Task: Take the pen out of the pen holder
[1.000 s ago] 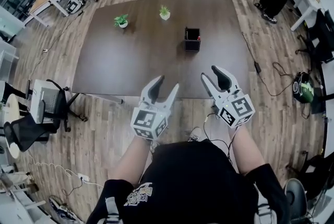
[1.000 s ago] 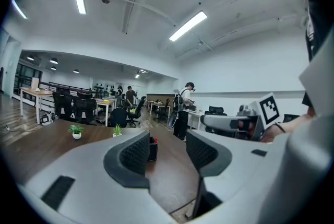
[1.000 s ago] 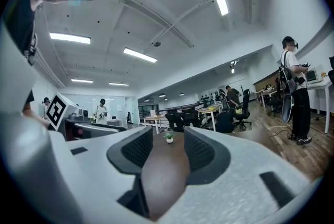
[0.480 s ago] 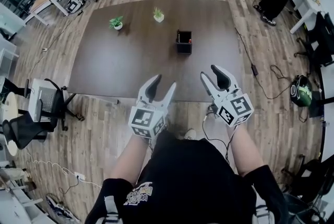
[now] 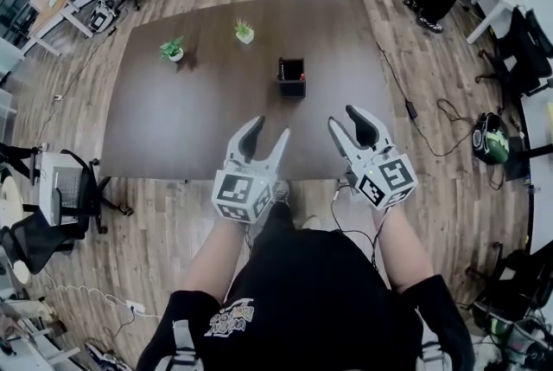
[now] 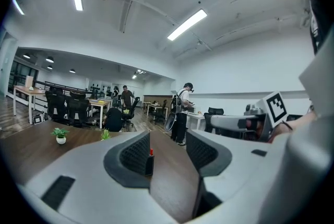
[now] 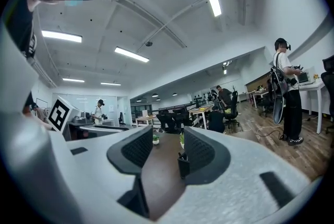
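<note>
Left tool (image 5: 270, 132) and right tool (image 5: 344, 120) are hovering wide open, gripping nothing, over the worktop's (image 5: 199, 105) 6 o'clock edge. At their 12 o'clock, a pen holder (image 5: 292, 78) is holding a pen (image 6: 151, 152).

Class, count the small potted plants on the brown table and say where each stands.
2. The left plant stands toward the table's far left; the right plant sits by the far edge, left of the pen holder. None appears hidden.
</note>
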The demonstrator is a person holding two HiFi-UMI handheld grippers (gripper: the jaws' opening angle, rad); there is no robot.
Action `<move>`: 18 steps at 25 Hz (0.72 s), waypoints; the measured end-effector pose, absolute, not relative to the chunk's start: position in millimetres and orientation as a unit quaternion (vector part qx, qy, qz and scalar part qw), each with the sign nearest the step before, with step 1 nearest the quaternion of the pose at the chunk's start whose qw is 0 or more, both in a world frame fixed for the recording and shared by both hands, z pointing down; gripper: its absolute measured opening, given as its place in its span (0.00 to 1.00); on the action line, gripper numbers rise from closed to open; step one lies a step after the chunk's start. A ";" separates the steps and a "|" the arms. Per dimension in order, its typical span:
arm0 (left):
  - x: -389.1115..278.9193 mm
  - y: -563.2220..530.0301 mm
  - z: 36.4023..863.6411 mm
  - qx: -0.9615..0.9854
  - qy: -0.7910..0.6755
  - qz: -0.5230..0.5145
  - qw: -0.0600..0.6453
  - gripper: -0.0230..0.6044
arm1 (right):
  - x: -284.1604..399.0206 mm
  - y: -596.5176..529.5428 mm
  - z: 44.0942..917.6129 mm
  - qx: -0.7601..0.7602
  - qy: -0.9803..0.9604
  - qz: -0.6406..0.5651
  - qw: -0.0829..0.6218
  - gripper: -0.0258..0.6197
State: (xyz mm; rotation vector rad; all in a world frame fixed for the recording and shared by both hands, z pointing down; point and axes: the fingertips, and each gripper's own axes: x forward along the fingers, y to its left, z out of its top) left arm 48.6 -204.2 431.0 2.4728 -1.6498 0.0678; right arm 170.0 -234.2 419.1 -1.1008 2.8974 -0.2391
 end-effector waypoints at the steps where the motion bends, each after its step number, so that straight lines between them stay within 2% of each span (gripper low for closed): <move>1: 47.6 -213.1 432.6 0.831 -0.550 0.022 0.086 0.35 | 169.5 -241.6 419.4 -0.358 0.930 -0.078 0.015 0.34; 18: 8.7 -355.4 496.0 0.854 -0.502 0.042 0.127 0.35 | 120.4 -350.1 446.5 -0.400 0.911 -0.099 -0.026 0.33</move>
